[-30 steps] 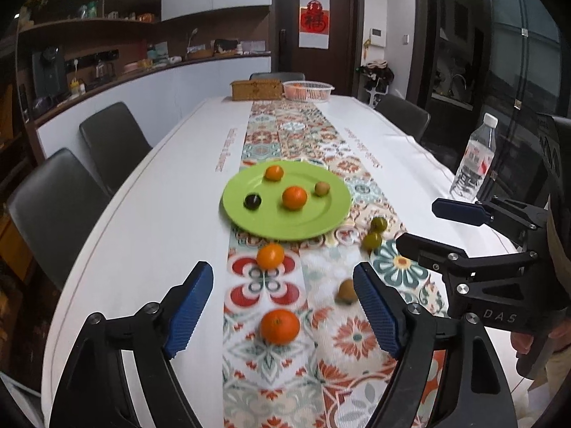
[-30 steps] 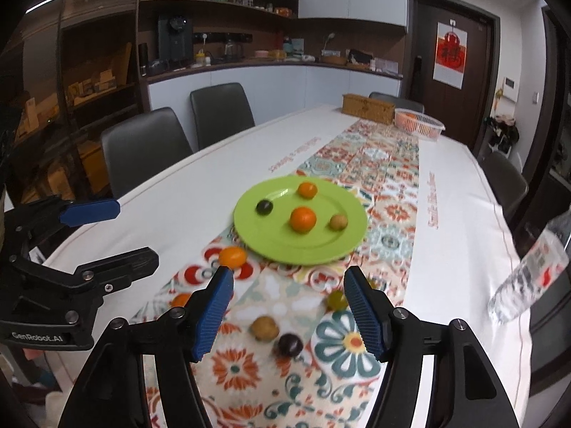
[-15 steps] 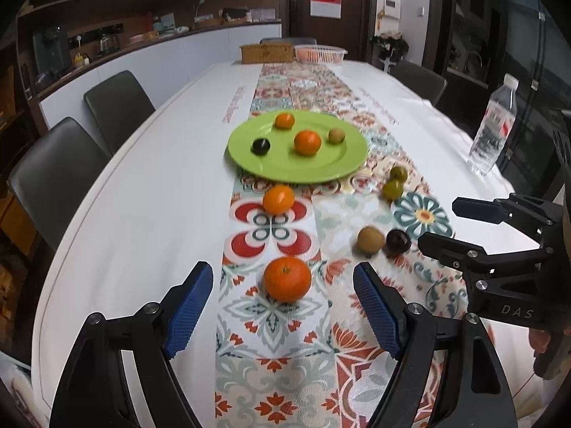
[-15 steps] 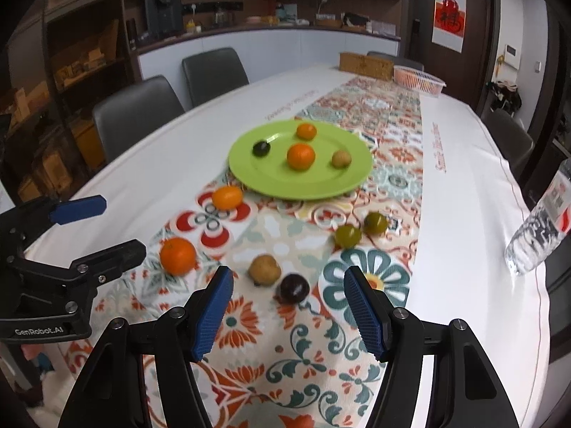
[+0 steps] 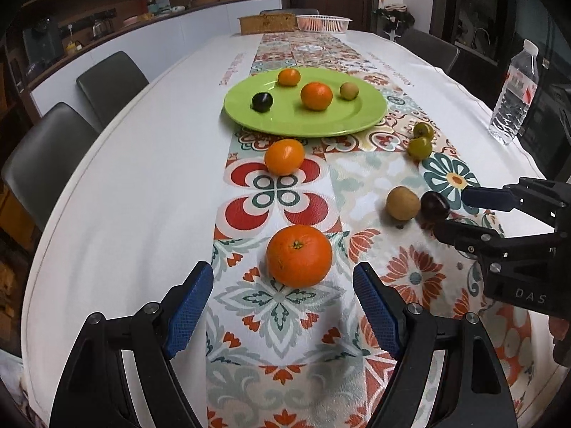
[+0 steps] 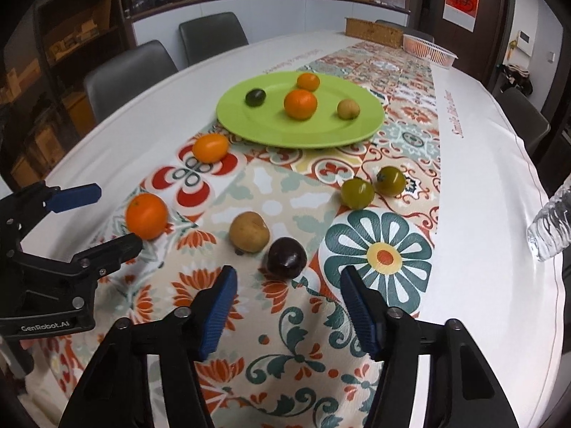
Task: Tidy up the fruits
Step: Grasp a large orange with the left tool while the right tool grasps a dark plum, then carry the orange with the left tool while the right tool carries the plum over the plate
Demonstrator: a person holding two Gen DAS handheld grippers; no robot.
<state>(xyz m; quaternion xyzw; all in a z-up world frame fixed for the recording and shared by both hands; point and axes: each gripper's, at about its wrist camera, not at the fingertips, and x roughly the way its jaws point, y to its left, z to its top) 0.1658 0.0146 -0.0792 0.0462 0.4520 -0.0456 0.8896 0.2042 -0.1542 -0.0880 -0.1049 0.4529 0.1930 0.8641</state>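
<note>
A green plate [image 5: 371,114] [image 6: 367,126] on the patterned runner holds two oranges, a dark plum and a small brown fruit. Loose on the runner lie a big orange [image 5: 299,255] [image 6: 146,216], a smaller orange [image 5: 284,156] [image 6: 210,147], a brown fruit [image 5: 403,203] [image 6: 249,232], a dark plum [image 5: 434,205] [image 6: 286,258] and two green fruits [image 5: 419,147] [image 6: 357,192]. My left gripper [image 5: 283,306] is open, just short of the big orange. My right gripper [image 6: 288,308] is open, just short of the dark plum.
A water bottle [image 5: 514,96] stands at the table's right edge. A wicker box [image 5: 266,23] and a pink basket [image 5: 323,23] sit at the far end. Grey chairs [image 5: 110,83] line the left side.
Both grippers have moved forward and down toward the table. The big orange and the dark plum are now much closer to the open jaws.
</note>
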